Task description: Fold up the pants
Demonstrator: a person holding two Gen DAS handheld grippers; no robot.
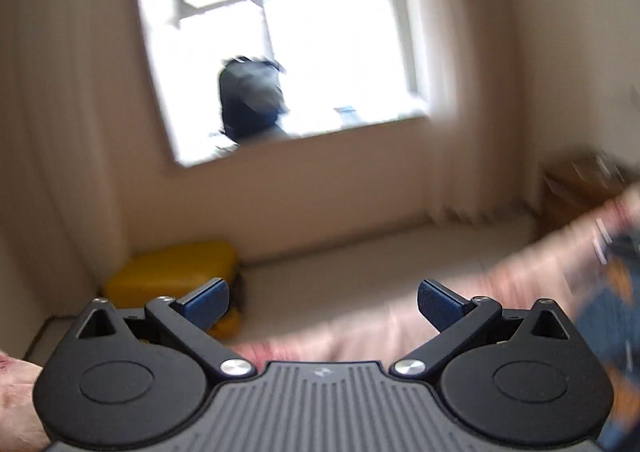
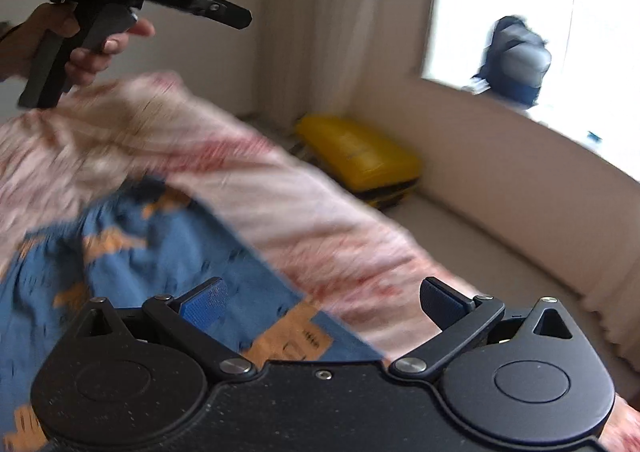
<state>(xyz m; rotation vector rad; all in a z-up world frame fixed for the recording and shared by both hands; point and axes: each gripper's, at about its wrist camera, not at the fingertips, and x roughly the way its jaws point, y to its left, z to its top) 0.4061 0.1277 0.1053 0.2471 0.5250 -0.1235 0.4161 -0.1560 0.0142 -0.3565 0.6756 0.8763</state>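
The pants (image 2: pixel 160 252) are blue with orange patches and lie rumpled on a pink and white bedspread (image 2: pixel 280 203). My right gripper (image 2: pixel 322 300) hovers open just over their near edge, nothing between its blue pads. My left gripper (image 1: pixel 322 302) is also open and empty, raised in the air and facing the window. In the right wrist view the left gripper (image 2: pixel 240 17) is up at the far left, held by a hand (image 2: pixel 80 47) above the bedspread. In the left wrist view a blurred strip of the pants (image 1: pixel 616 292) shows at the right edge.
A yellow suitcase (image 2: pixel 360 155) lies on the floor beside the bed, also in the left wrist view (image 1: pixel 176 272). A dark backpack (image 1: pixel 250 99) sits on the sill of a bright window (image 1: pixel 300 31). Beige curtains and walls surround the room.
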